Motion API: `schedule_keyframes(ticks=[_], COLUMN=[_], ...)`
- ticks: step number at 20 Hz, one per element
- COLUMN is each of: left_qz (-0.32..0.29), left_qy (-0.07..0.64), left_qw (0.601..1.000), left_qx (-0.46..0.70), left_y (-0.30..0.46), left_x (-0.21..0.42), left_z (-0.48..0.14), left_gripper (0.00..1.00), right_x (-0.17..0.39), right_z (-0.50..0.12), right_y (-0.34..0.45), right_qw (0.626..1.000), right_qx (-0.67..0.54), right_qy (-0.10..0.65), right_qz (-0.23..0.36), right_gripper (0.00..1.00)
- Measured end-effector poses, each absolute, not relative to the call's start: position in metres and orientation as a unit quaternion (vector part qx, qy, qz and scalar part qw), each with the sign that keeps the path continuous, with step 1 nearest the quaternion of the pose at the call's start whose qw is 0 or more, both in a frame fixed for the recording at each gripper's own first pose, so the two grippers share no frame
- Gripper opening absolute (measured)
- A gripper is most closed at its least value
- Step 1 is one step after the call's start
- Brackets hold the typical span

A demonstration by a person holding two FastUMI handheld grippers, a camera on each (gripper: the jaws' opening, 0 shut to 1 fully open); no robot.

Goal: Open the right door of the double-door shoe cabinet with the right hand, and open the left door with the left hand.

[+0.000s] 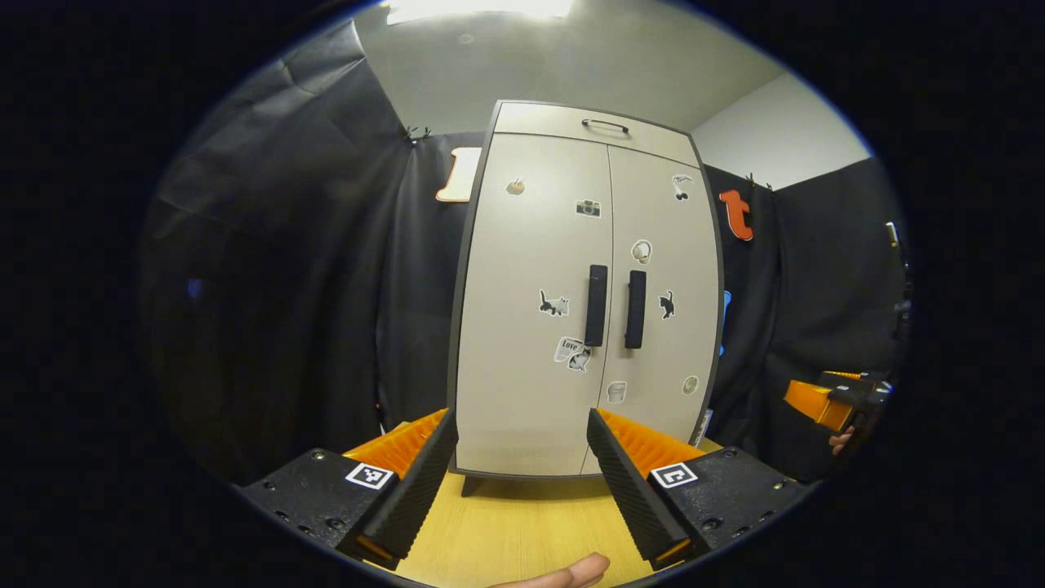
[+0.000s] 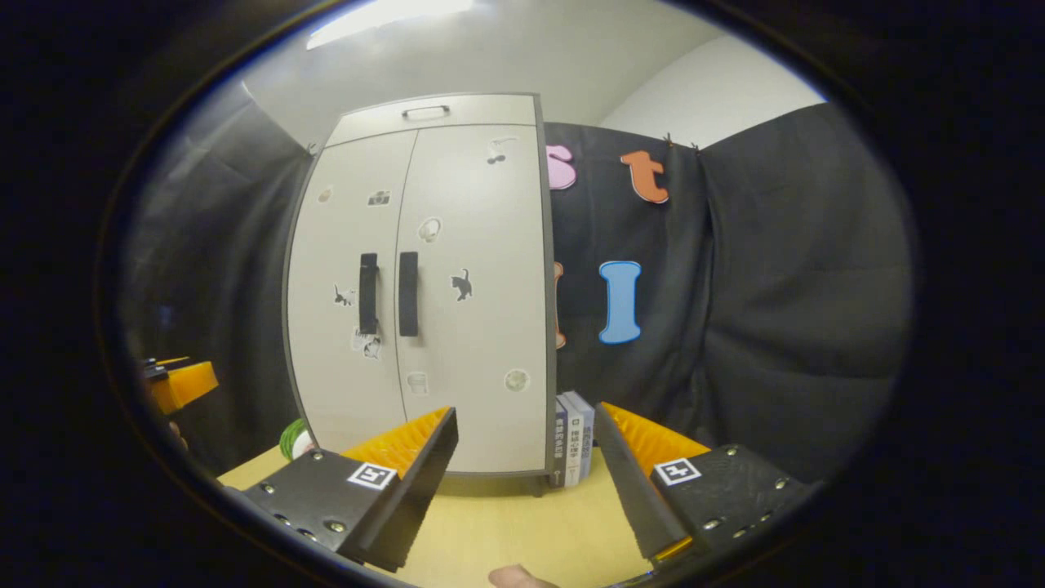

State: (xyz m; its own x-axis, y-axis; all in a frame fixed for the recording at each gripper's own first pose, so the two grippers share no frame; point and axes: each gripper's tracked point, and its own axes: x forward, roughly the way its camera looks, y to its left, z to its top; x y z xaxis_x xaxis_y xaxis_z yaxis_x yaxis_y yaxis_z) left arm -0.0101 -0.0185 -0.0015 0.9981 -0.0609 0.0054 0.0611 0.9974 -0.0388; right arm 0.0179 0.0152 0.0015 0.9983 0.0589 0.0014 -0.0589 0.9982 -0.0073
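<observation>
My left gripper view faces the shoe cabinet (image 1: 584, 286) squarely from near; my right gripper view sees it from its right, both sharing its 2 doors.

Both views are evenly lit from above by a ceiling light (image 1: 478, 8), which is overexposed to plain white at the top edge of each view. The pale shoe cabinet (image 1: 531, 327) is well exposed and sharp, its stickers and dark handles crisp, without glare on the doors. The black cloth wall (image 1: 269, 269) falls into deep shade, its folds barely legible toward the rim. Fisheye distortion bows the cabinet's straight edges outward, strongly in the right gripper view. A soft shadow lies on the table (image 1: 522, 523) under the cabinet's base. Near objects at the lower rim appear slightly soft and darkened by vignetting.
</observation>
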Motion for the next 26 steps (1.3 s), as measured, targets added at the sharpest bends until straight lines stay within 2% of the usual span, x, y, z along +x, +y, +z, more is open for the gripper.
schedule_keyframes(ticks=[4, 6, 9, 11, 12, 17, 20, 22, 26], left_qz=[-0.038, -0.039, -0.042, -0.042, -0.039, -0.039, -0.038, -0.034, -0.025], left_qy=[0.012, 0.02, 0.029, 0.034, 0.034, 0.037, 0.036, 0.027, 0.017], left_qw=[0.999, 0.999, 0.999, 0.999, 0.999, 0.999, 0.998, 0.999, 0.999], left_qx=[-0.011, -0.006, -0.01, -0.007, -0.004, 0.005, 0.021, 0.029, 0.039], left_y=[-0.021, -0.019, -0.016, -0.01, -0.006, 0.006, 0.016, 0.025, 0.043], left_x=[-0.018, -0.018, -0.017, -0.018, -0.018, -0.015, -0.014, -0.011, -0.01], left_z=[-0.021, -0.031, -0.042, -0.049, -0.052, -0.065, -0.067, -0.065, -0.063], left_gripper=[0.99, 0.99, 0.99, 0.98, 0.99, 0.99, 0.99, 0.99, 0.99], right_x=[0.047, 0.068, 0.112, 0.14, 0.153, 0.19, 0.21, 0.222, 0.237], right_z=[0.016, 0.019, 0.031, 0.042, 0.049, 0.079, 0.088, 0.089, 0.089], right_y=[0.04, 0.06, 0.076, 0.088, 0.095, 0.143, 0.159, 0.175, 0.209], right_qw=[0.998, 0.996, 0.995, 0.995, 0.995, 0.99, 0.993, 0.994, 0.994], right_qx=[-0.008, 0.007, 0.023, 0.012, 0.006, 0.034, 0.02, 0.0, -0.01], right_qy=[-0.009, 0.007, 0.021, 0.009, 0.001, -0.03, -0.038, -0.037, -0.039], right_qz=[0.054, 0.085, 0.096, 0.098, 0.102, 0.13, 0.108, 0.1, 0.098], right_gripper=[0.99, 0.99, 0.99, 0.99, 0.96, 0.99, 0.96, 0.99, 0.97])
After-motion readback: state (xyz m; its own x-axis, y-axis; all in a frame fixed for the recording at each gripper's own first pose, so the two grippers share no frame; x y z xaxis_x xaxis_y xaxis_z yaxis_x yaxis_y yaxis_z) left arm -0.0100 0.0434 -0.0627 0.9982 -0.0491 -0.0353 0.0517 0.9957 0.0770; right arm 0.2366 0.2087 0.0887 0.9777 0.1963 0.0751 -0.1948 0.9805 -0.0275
